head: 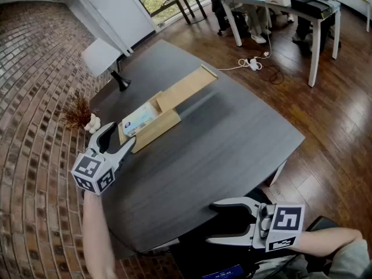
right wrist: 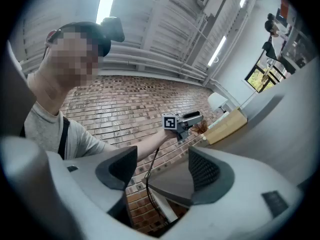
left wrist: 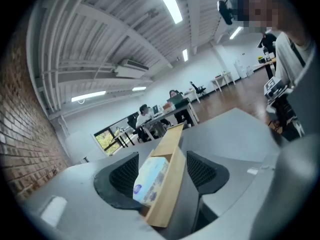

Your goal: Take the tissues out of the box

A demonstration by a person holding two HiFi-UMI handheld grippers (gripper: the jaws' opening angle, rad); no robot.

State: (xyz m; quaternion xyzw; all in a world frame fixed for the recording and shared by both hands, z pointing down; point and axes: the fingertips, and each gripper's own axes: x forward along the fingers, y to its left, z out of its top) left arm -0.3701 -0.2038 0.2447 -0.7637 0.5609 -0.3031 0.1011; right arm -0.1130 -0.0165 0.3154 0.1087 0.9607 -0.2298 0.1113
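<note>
A wooden box (head: 158, 130) lies on the dark table (head: 232, 138), its sliding lid (head: 187, 88) pulled out toward the far side. A white and blue tissue pack (head: 138, 120) lies inside the opened end. My left gripper (head: 122, 135) is open at the box's near end. In the left gripper view the box (left wrist: 172, 184) and the tissue pack (left wrist: 151, 179) sit between the spread jaws of the left gripper (left wrist: 162, 171), with a gap on the right side. My right gripper (head: 213, 222) hangs open and empty off the table's near edge; the right gripper view shows this gripper (right wrist: 162, 166) facing the box (right wrist: 225, 126).
A lamp with a white shade (head: 100, 57) and black base (head: 121, 83) stands at the table's far left. A dried plant (head: 75, 112) and a small white figure (head: 92, 122) sit left of the box. Desks (head: 279, 4) stand behind, and a power strip (head: 253, 64) lies on the wooden floor.
</note>
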